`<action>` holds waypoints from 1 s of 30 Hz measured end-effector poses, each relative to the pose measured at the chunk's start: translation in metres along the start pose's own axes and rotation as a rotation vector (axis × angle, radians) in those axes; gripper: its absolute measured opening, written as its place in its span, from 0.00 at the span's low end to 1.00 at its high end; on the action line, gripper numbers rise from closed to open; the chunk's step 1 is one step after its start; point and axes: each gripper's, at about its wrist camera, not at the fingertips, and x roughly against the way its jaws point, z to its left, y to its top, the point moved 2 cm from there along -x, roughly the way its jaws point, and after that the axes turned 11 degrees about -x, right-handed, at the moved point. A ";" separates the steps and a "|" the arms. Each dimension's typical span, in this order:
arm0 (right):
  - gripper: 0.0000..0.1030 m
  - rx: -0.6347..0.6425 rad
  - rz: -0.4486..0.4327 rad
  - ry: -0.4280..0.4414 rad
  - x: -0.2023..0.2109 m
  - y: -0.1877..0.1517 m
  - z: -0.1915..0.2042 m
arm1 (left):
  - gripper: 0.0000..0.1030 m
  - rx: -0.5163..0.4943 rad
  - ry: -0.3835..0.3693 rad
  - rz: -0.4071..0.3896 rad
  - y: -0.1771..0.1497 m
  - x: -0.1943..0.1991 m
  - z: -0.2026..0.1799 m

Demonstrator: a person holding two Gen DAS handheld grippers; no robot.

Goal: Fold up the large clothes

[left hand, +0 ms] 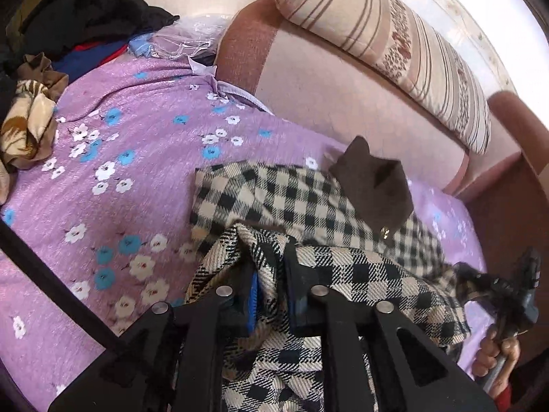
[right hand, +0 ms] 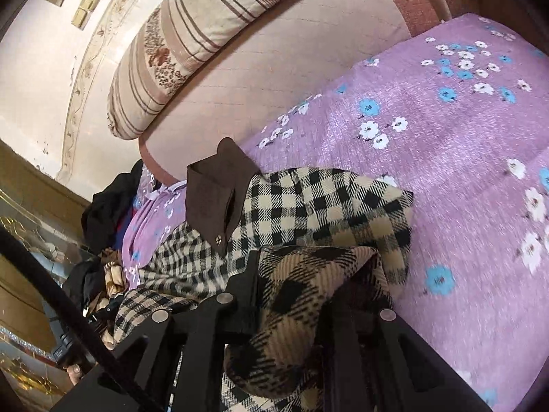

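Checked coat (left hand: pixel 308 274): bunched between your left gripper (left hand: pixel 271 295) jaws, clamped shut on the fabric; another fold pinched likewise in your right gripper (right hand: pixel 291 288). Beyond both jaws, the rest lies on the purple floral bedsheet (left hand: pixel 137 178), brown collar (left hand: pixel 374 185) farthest. Striped cushion (left hand: pixel 394 44): further ahead, against the headboard.
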 end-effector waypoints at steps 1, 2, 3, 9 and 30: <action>0.18 -0.005 0.001 0.005 -0.001 0.002 0.000 | 0.15 0.017 -0.019 -0.004 0.003 0.000 0.002; 0.19 -0.014 -0.001 0.017 -0.002 0.005 -0.001 | 0.17 0.037 -0.038 -0.010 0.005 0.000 0.004; 0.23 -0.023 -0.007 0.032 -0.001 0.008 -0.001 | 0.19 0.050 -0.053 -0.019 0.007 0.002 0.005; 0.69 -0.023 -0.101 0.064 0.015 0.016 0.008 | 0.43 0.147 -0.147 -0.069 0.012 0.011 0.011; 0.65 0.450 0.080 0.114 0.017 -0.096 0.117 | 0.65 0.401 -0.329 -0.181 0.018 0.048 0.048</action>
